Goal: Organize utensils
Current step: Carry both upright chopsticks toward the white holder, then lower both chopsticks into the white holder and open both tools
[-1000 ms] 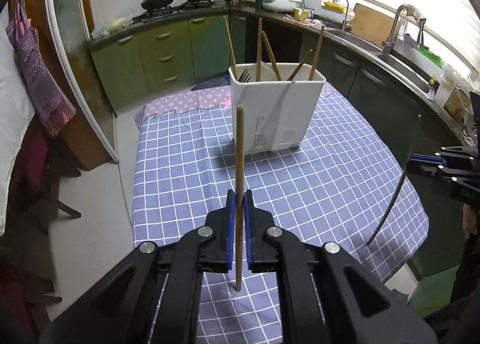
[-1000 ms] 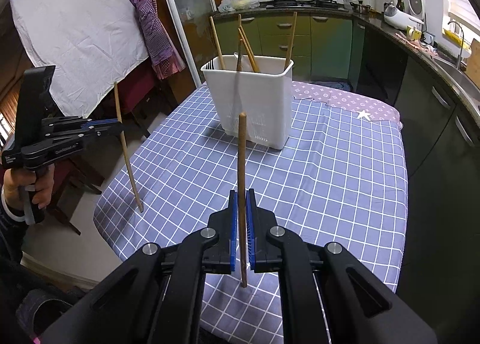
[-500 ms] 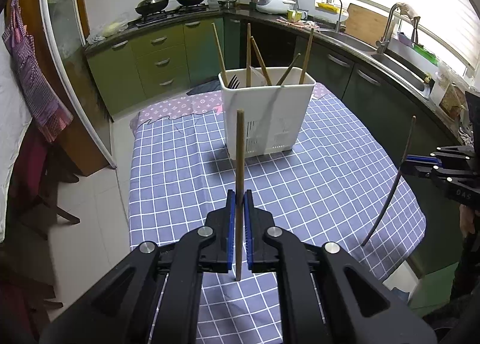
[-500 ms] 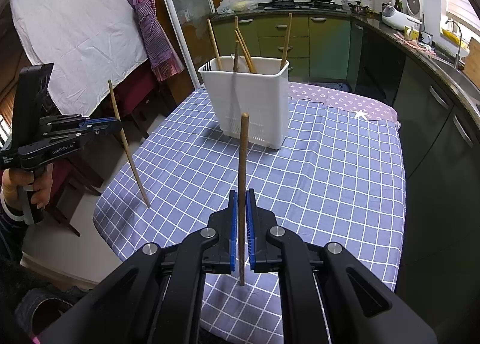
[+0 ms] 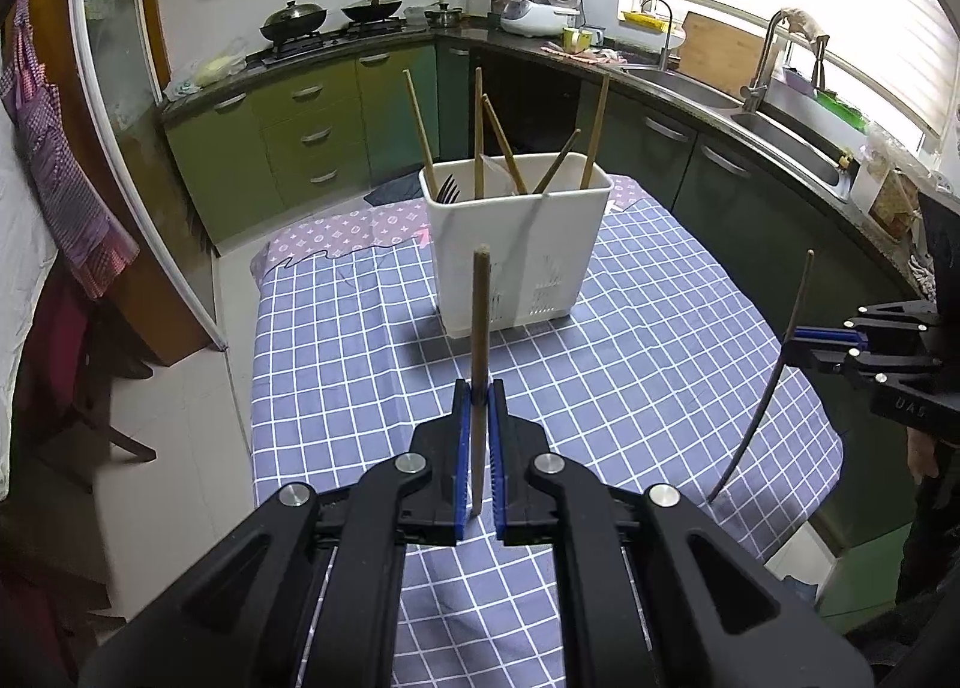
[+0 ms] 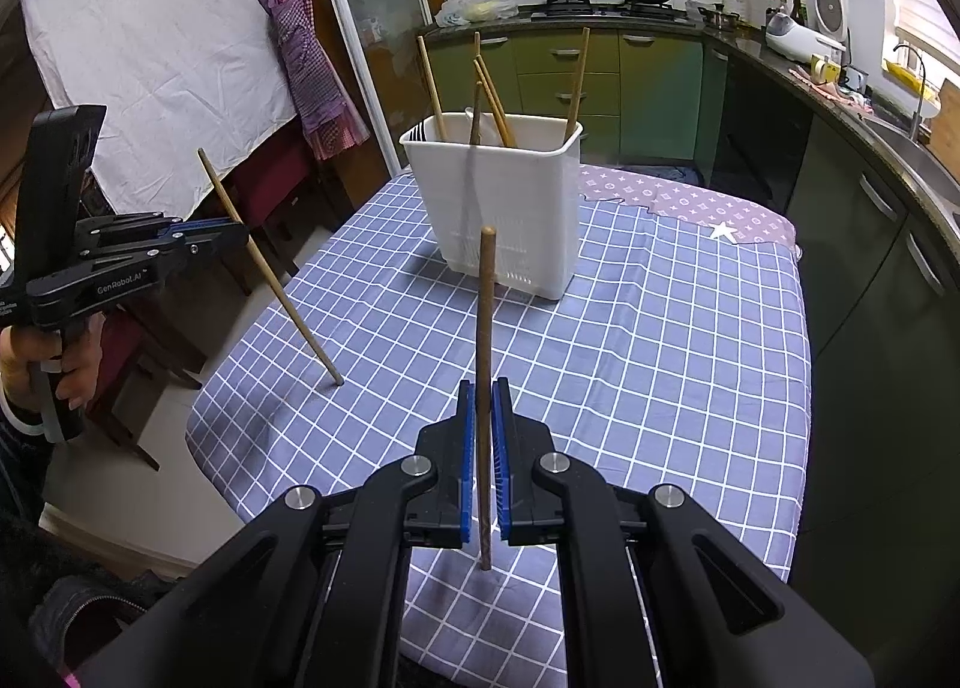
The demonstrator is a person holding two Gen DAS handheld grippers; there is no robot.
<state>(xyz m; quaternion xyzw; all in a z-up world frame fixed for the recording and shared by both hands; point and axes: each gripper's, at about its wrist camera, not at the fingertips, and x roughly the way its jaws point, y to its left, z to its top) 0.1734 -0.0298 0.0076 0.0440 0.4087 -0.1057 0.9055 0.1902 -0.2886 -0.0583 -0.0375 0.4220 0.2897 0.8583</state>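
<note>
A white utensil holder [image 5: 521, 244] [image 6: 505, 208] stands on the checked blue tablecloth and holds several wooden chopsticks and a dark fork [image 5: 447, 189]. My left gripper [image 5: 478, 388] is shut on a wooden chopstick [image 5: 479, 328] that stands upright, short of the holder. My right gripper [image 6: 483, 388] is shut on another upright wooden chopstick [image 6: 485, 316], also in front of the holder. In the right wrist view the left gripper [image 6: 237, 235] shows at the left with its chopstick [image 6: 270, 274]. In the left wrist view the right gripper [image 5: 792, 337] shows at the right with its chopstick [image 5: 774, 382].
The table [image 5: 660, 376] sits in a kitchen with green cabinets [image 5: 300, 136], a stove with pans [image 5: 330, 19] and a sink [image 5: 780, 130] along the right counter. A chair [image 6: 270, 190] and a hanging purple apron [image 6: 312, 64] are left of the table.
In the left wrist view the holder has slid down and looks a little farther away, so that gripper has drawn back slightly. Both chopsticks stay gripped; the right gripper has barely shifted.
</note>
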